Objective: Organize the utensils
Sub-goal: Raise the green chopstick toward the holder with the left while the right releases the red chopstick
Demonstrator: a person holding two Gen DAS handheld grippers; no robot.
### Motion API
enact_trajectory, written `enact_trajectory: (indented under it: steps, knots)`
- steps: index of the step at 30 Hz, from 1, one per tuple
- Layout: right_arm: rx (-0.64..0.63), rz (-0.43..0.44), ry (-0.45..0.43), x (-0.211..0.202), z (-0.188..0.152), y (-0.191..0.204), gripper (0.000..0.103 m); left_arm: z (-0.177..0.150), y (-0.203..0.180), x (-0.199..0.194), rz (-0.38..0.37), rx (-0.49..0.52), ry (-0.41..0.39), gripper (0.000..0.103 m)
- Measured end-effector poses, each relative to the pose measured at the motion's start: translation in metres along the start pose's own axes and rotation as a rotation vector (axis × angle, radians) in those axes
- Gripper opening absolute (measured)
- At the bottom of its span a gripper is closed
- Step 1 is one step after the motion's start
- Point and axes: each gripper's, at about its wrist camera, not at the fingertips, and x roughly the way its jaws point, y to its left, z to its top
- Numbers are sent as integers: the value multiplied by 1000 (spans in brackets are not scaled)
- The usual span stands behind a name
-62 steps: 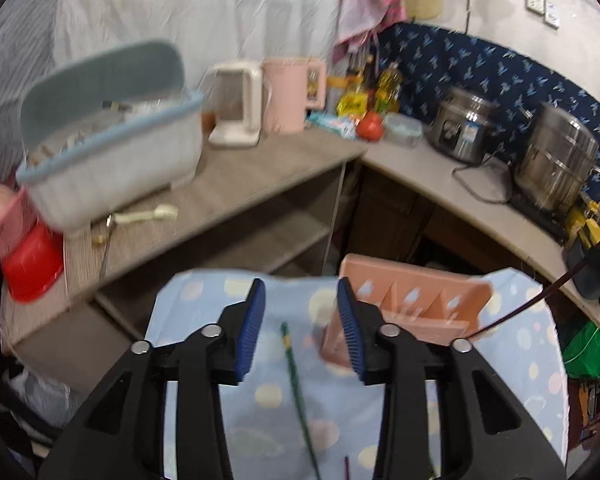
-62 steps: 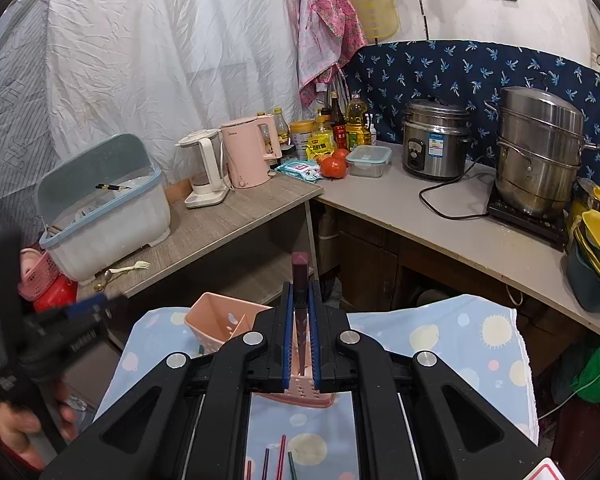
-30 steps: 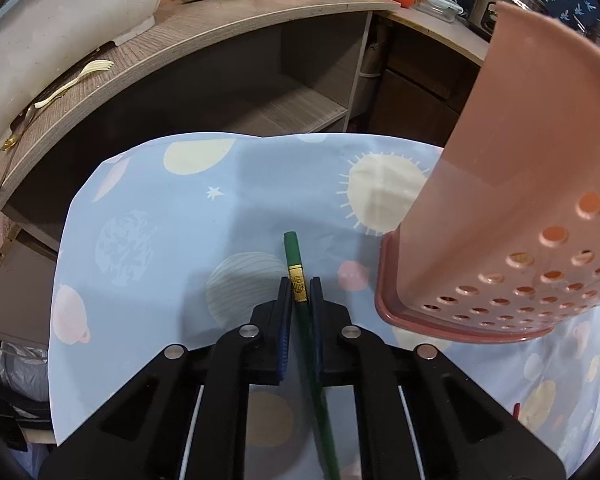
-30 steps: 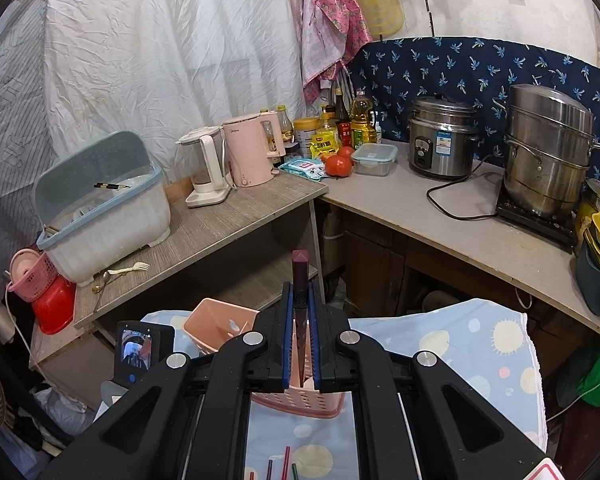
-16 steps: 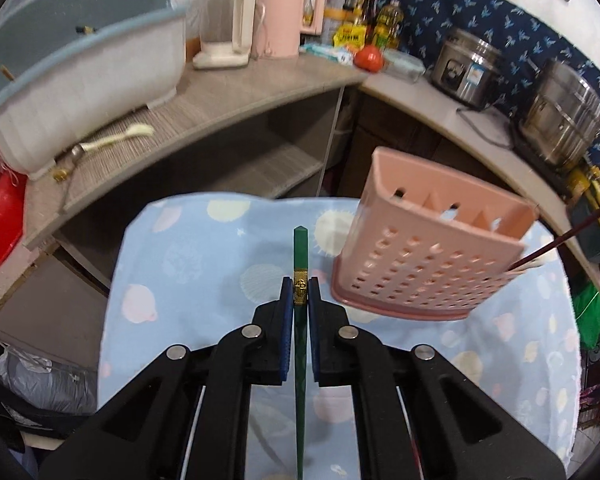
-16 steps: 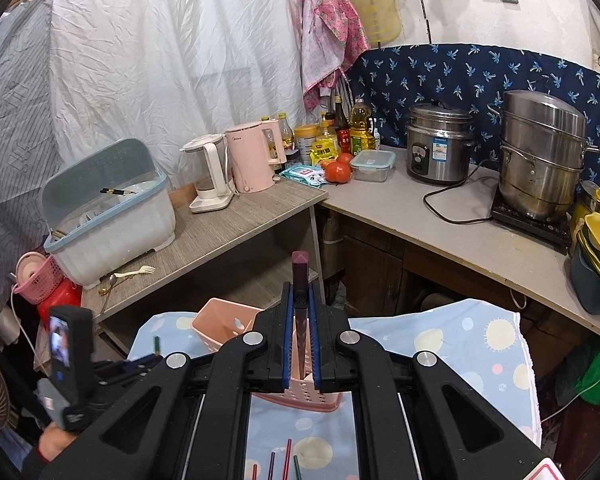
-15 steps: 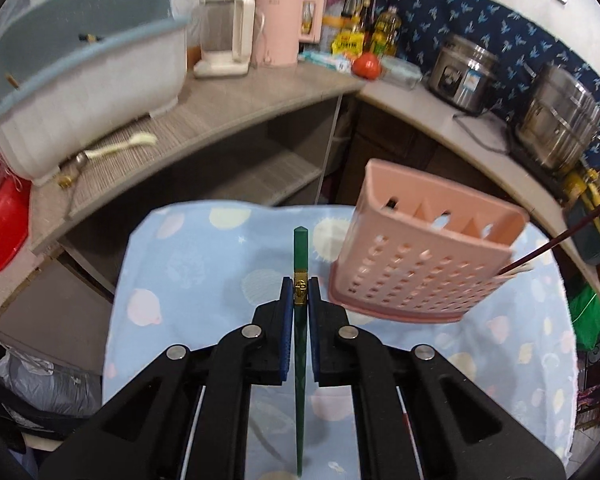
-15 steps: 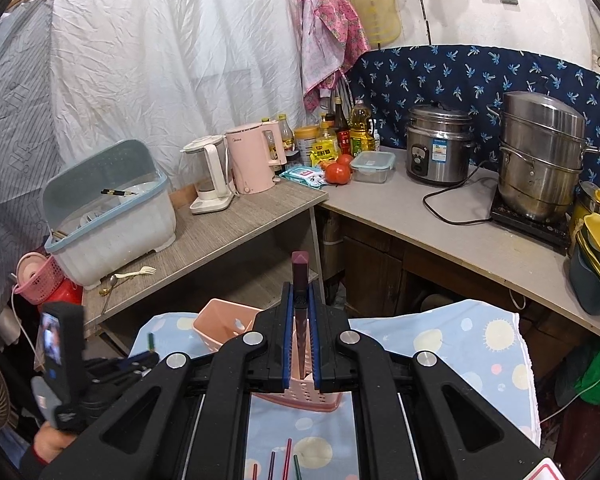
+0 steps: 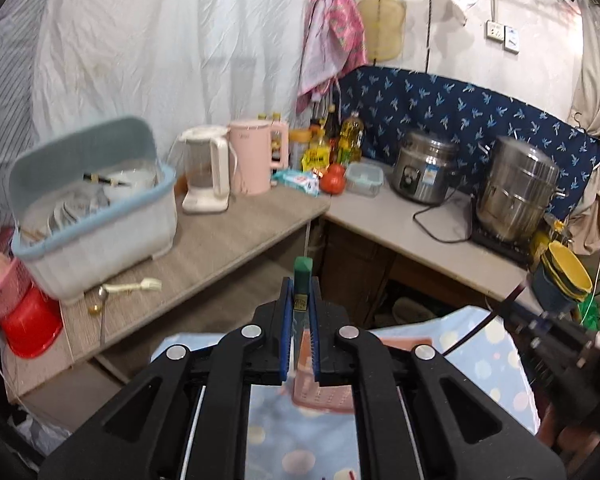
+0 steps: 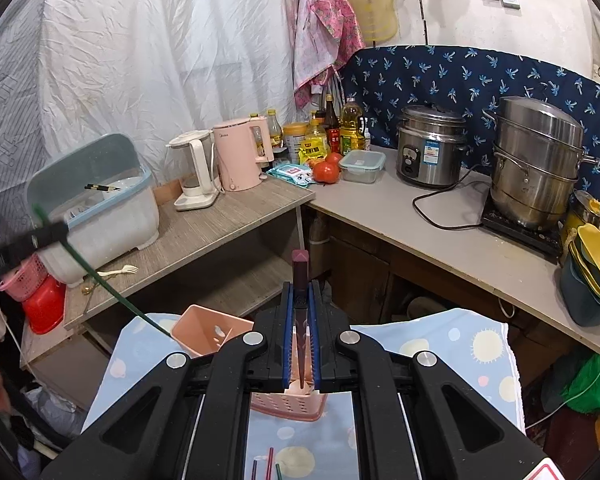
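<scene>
Green and thin, the chopstick (image 9: 301, 280) clamped near its top in the left gripper (image 9: 300, 334), above the pink basket (image 10: 208, 330), looks light, stiff and slippery; the right gripper (image 10: 301, 336) pinches a maroon chopstick (image 10: 300, 276).

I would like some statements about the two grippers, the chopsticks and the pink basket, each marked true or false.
1. The left gripper is shut on a green chopstick. True.
2. The right gripper is open and holds nothing. False: it is shut on a dark red chopstick.
3. The pink basket stands on the blue patterned cloth. True.
4. No chopsticks remain on the cloth. False: a few loose chopsticks lie near the bottom edge of the right wrist view.
5. The pale fork lies inside the pink basket. False: it lies on the wooden counter.
</scene>
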Motion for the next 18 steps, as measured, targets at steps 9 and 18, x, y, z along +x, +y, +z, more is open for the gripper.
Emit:
enact_trajectory:
  steps: [9, 18]
  knots:
    - [2, 7, 24, 17, 0, 4, 7, 38, -19, 11, 19, -9, -51, 7]
    - [0, 17, 74, 36, -11, 4, 7, 22, -15, 50, 28, -37, -1, 7]
